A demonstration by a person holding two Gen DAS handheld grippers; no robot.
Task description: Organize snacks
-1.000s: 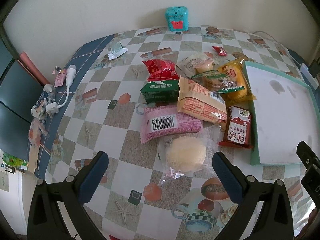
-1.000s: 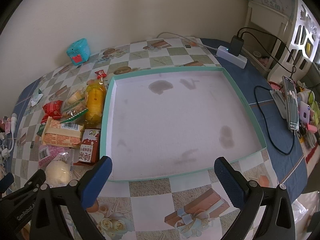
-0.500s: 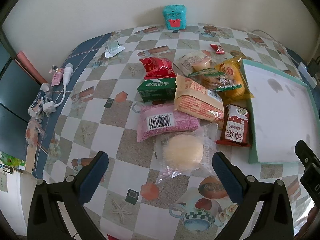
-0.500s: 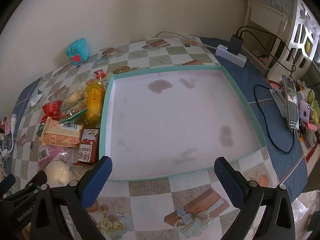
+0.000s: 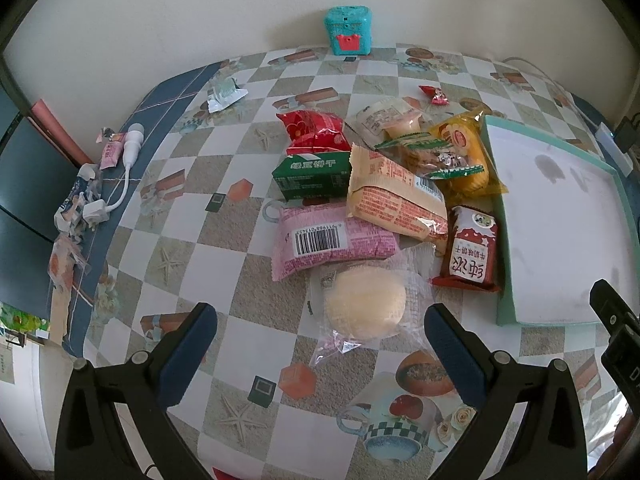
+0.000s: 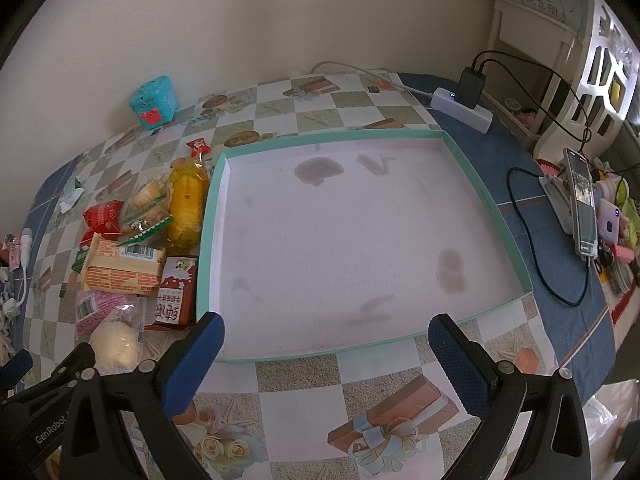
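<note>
Left gripper is hanging wide open and empty, with the wrapped bun sitting just ahead between its fingers; right gripper, also open and empty, is facing the tray.

My left wrist view: above counter, looking down and forward at wall, close over snack pile just left of teal tray. My right wrist view: same heading, centred over tray, near its front rim. Shared: snack pile, tray's left edge, teal box at wall beyond tray.
</note>
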